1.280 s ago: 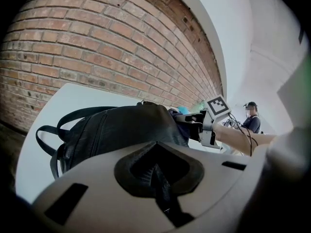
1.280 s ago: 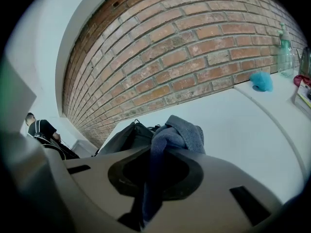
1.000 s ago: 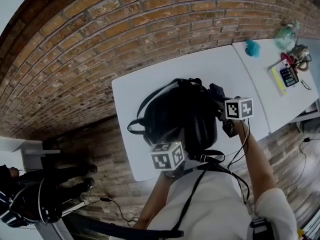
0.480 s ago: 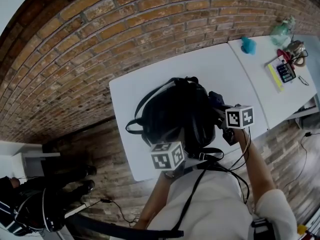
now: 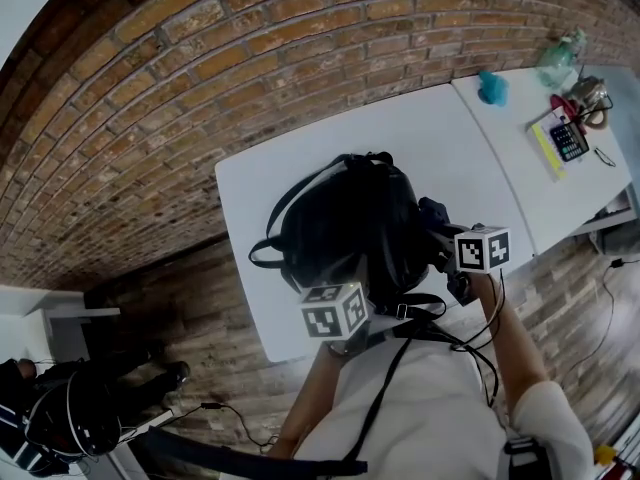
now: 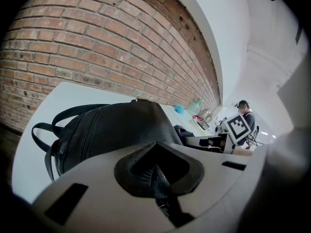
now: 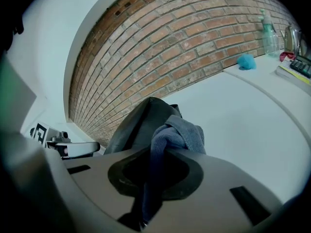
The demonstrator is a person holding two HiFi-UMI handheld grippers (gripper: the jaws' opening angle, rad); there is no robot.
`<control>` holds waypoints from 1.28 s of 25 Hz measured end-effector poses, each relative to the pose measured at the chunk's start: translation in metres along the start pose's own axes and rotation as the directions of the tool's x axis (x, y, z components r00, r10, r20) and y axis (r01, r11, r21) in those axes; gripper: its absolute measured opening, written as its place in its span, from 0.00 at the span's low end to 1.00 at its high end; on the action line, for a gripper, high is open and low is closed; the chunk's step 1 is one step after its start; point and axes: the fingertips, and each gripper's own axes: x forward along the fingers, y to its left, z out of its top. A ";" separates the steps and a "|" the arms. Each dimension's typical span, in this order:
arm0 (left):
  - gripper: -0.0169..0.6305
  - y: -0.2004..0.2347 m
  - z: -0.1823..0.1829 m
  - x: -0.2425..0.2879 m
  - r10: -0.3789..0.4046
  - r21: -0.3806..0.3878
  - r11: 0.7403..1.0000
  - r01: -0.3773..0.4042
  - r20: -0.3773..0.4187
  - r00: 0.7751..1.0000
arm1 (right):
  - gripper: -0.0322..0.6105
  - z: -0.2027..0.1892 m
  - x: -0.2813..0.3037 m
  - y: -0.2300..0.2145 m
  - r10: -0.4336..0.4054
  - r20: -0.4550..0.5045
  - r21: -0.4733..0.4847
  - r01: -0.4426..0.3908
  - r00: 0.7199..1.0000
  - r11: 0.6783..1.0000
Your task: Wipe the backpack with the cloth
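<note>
Head view: the black soft-sided backpack (image 5: 345, 223) lies flat on the white rectangular table (image 5: 250, 183), close to the near edge, with its shoulder straps looping off to the left. The blue-grey terry cloth (image 5: 432, 212) is bunched against the bag's right flank.

Right gripper view: the right gripper (image 7: 146, 193) has its claw closed on the cloth (image 7: 177, 130). A twisted tail of fabric runs down between the jaws. The free wad stands above them and appears to touch the backpack (image 7: 138, 120); actual contact cannot be confirmed.

Left gripper view: the left gripper (image 6: 159, 181) has its claw drawn narrow on a strip of dark material. This is judged to be a fold or strap at the backpack's (image 6: 112, 130) near edge, which would anchor the bag.

Surroundings: a red brick wall (image 5: 200, 48) runs behind the table. A second white table (image 5: 560, 198) abuts on the right and carries small clutter well apart from the work.

Step in hand, as judged: the wiping stroke itself, with the cloth applied at the right side of the bag and most of the top panel apparently not yet covered.

Next move, as judged: press the wad flat and draw it across the panel. The left claw should hold the bag against the drag, and the stroke should stay clear of the loose straps.
</note>
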 end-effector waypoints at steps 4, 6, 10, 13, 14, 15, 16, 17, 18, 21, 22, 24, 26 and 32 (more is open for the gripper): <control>0.03 -0.001 0.000 0.000 -0.001 0.003 1.000 0.001 -0.002 1.000 | 0.11 -0.015 -0.006 0.001 0.012 -0.016 0.036 -0.011 1.000 0.999; 0.03 -0.001 0.000 0.001 -0.001 0.001 1.000 0.001 -0.003 1.000 | 0.11 -0.017 -0.010 0.005 0.016 -0.014 0.036 -0.015 1.000 0.999; 0.03 -0.001 0.000 0.002 -0.001 -0.002 1.000 0.001 -0.003 1.000 | 0.11 -0.031 -0.016 0.007 0.023 -0.031 0.053 -0.021 0.999 0.998; 0.03 -0.001 0.000 0.003 -0.004 0.001 1.000 0.004 -0.003 1.000 | 0.11 -0.038 -0.020 0.007 0.026 -0.031 0.062 -0.024 0.999 0.998; 0.03 -0.002 0.001 0.003 -0.006 0.001 1.000 0.006 -0.003 1.000 | 0.11 -0.040 -0.022 0.008 0.026 -0.033 0.067 -0.024 0.999 0.997; 0.03 -0.003 0.001 0.004 -0.008 0.001 1.000 0.008 -0.003 1.000 | 0.11 -0.042 -0.024 0.009 0.025 -0.034 0.069 -0.023 0.999 0.997; 0.03 -0.003 0.001 0.004 -0.009 0.001 1.000 0.009 -0.004 1.000 | 0.11 -0.043 -0.026 0.009 0.023 -0.036 0.068 -0.021 0.999 0.997; 0.03 -0.003 0.001 0.004 -0.010 0.001 1.000 0.010 -0.004 1.000 | 0.11 -0.046 -0.027 0.010 0.023 -0.041 0.071 -0.020 0.999 0.997; 0.03 -0.003 0.001 0.004 -0.009 0.000 1.000 0.009 -0.005 1.000 | 0.11 -0.050 -0.027 0.010 0.027 -0.047 0.079 -0.024 0.999 0.997; 0.03 -0.003 0.000 0.005 -0.011 -0.004 1.000 0.011 -0.008 1.000 | 0.11 -0.057 -0.030 0.012 0.035 -0.053 0.098 -0.030 0.998 0.995; 0.03 -0.004 0.000 0.006 -0.013 -0.004 1.000 0.013 -0.009 1.000 | 0.11 -0.057 -0.032 0.013 0.035 -0.051 0.095 -0.030 0.998 0.995; 0.03 -0.005 0.000 0.006 -0.016 0.000 1.000 0.016 -0.012 1.000 | 0.11 -0.058 -0.034 0.015 0.043 -0.054 0.091 -0.038 0.998 0.995; 0.03 -0.006 0.000 0.007 -0.018 0.002 1.000 0.018 -0.013 1.000 | 0.11 -0.064 -0.036 0.016 0.061 -0.067 0.098 -0.054 0.996 0.994; 0.03 -0.008 0.001 0.009 -0.024 0.004 1.000 0.024 -0.016 1.000 | 0.11 -0.078 -0.041 0.022 0.089 -0.107 0.103 -0.078 0.990 0.992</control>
